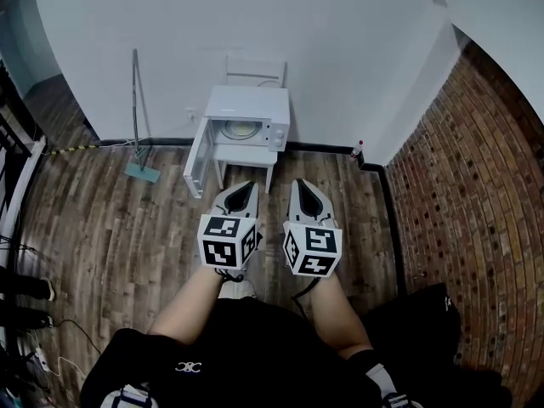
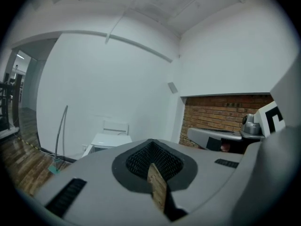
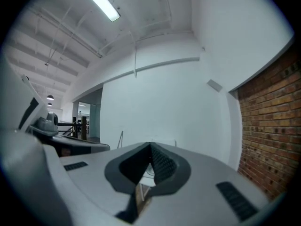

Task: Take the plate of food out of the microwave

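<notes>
approach step: the microwave (image 1: 248, 113) stands well ahead, door (image 1: 197, 160) open, plate (image 1: 237, 129) inside. left gripper (image 1: 246, 189) and right gripper (image 1: 303, 190) have fingers closed, empty. next: get near, open fingers.

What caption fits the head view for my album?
Left gripper and right gripper, both shut, face the open microwave holding a plate.

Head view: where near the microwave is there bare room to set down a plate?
The microwave's top is bare. Bare floor lies between the mop and the open door, and between the table and the bottle. The table itself is crowded: the microwave nearly covers it.
</notes>
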### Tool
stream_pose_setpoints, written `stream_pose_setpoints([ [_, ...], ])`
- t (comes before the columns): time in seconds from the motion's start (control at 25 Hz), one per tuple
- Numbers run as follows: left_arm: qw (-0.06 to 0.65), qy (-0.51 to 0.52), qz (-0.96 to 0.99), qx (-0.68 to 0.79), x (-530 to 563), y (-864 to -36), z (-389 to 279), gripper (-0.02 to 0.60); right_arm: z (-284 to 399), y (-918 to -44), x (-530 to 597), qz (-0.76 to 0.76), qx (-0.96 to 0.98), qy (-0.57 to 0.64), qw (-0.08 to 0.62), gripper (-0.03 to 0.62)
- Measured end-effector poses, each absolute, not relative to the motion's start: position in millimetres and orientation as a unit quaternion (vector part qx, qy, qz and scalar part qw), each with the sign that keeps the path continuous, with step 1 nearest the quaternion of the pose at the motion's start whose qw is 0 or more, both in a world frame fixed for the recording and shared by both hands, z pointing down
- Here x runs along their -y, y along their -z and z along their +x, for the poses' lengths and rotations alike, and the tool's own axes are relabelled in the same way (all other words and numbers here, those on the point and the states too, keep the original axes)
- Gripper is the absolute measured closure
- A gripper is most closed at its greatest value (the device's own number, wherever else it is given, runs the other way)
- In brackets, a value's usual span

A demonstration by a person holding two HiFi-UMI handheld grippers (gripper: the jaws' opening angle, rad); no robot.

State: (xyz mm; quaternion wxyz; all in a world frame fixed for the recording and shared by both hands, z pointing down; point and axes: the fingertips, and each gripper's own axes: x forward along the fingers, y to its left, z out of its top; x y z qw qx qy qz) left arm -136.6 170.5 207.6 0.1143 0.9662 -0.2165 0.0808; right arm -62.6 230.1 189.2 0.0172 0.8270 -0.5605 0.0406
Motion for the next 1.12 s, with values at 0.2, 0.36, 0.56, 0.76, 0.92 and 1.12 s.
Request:
stream_pose_setpoints([
  [0.2, 0.109, -0.082, 0.968, 0.212, -127, -208, -112, 0.589, -38, -192, -186, 0.828, 0.558, -0.043, 0.026, 0.582],
  [0.36, 0.109, -0.081, 0.969, 0.206, -94, -208, -93, 0.589, -22, -192, -154, 0.831, 0.554, -0.038, 0.029, 0.582],
  [0.56, 0.11, -0.087, 0.971, 0.194, -64, -216, -72, 0.589, -2, -205, -129, 0.839, 0.541, -0.048, 0.028, 0.582],
  [0.76, 0.117, -0.095, 0.971, 0.188, -48, -227, -56, 0.589, 18, -218, -115, 0.844, 0.532, -0.065, 0.03, 0.582],
  [0.92, 0.124, -0.106, 0.967, 0.194, -33, -240, -47, 0.589, 30, -230, -100, 0.841, 0.535, -0.076, 0.032, 0.582],
  [1.12, 0.124, -0.106, 0.963, 0.214, -7, -245, -27, 0.589, 56, -237, -68, 0.831, 0.549, -0.078, 0.034, 0.582],
])
